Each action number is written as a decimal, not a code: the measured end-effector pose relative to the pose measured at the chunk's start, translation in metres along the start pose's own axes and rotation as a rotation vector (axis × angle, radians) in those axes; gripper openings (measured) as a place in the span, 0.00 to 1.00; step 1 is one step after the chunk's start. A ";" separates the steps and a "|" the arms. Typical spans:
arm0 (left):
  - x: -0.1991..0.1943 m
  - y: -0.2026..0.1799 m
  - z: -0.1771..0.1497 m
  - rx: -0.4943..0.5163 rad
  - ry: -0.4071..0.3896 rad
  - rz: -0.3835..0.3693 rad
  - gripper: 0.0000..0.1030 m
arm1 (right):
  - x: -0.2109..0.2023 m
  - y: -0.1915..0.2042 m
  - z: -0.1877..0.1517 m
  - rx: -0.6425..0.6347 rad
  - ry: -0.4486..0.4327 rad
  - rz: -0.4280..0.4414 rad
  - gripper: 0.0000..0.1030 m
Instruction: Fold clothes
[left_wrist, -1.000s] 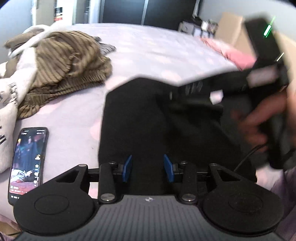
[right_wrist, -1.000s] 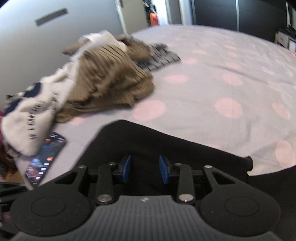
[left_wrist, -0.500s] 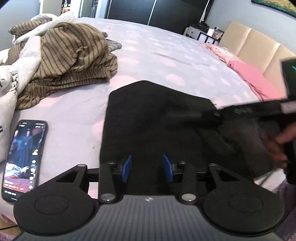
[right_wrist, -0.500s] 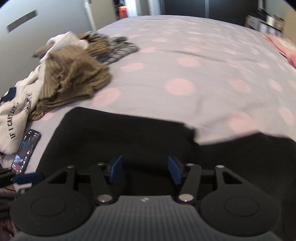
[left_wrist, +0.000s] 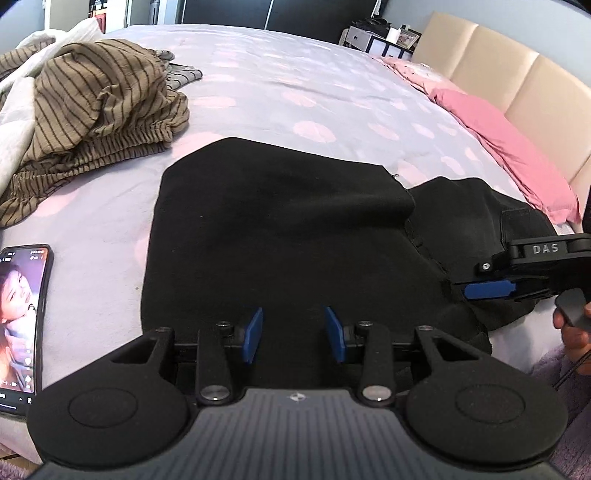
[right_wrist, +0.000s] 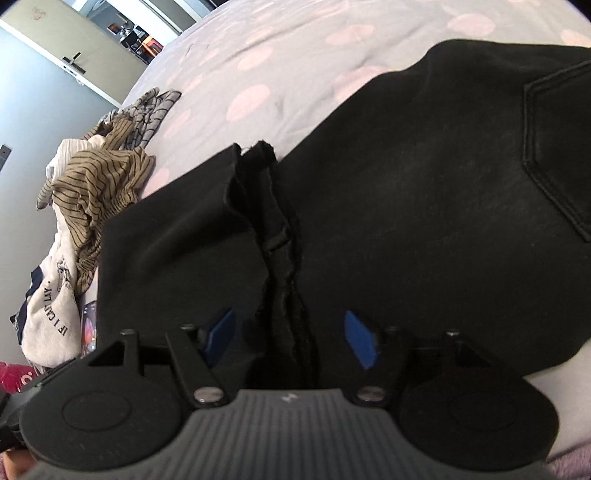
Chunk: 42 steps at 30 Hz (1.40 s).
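We see a black garment (left_wrist: 280, 229) spread on the dotted bedsheet (left_wrist: 295, 74), filling the centre of the left-wrist view. Its left portion lies doubled over as a flat panel whose raw edge ends at about 3 o'clock, where a lower layer bearing a stitched pocket (right_wrist: 557, 140) stays exposed. We judge the fold partly made: one layer is over, the pocket side still lies single, and the hem (right_wrist: 284, 258) between them looks rumpled. The left gripper (left_wrist: 293, 334) hovers at 6 o'clock over the near edge, its blue fingers parted and empty. The right gripper (right_wrist: 291, 338) sits low over the rumpled hem, fingers spread wide, gripping nothing. At 10 o'clock a striped brown garment (left_wrist: 96, 107) lies heaped with other clothes, unfolded, and a phone (left_wrist: 22, 317) rests at 8 o'clock.
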<state>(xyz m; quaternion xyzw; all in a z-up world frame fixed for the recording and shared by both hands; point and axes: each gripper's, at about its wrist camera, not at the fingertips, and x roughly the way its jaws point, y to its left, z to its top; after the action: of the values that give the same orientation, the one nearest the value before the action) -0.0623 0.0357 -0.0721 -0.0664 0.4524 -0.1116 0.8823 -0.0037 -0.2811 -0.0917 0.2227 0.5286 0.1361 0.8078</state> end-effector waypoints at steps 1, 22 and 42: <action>0.001 -0.001 0.000 0.004 0.002 0.003 0.34 | 0.003 0.000 0.000 -0.002 0.001 0.008 0.69; -0.002 0.006 -0.004 -0.018 0.001 0.006 0.34 | 0.044 0.037 0.018 -0.052 0.054 0.204 0.41; -0.030 0.022 0.000 -0.101 -0.127 0.089 0.34 | -0.007 0.110 0.039 -0.352 -0.078 0.001 0.08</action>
<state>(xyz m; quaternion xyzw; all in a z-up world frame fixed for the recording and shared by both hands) -0.0760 0.0648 -0.0529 -0.0977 0.4032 -0.0449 0.9088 0.0312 -0.1979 -0.0178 0.0833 0.4645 0.2183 0.8542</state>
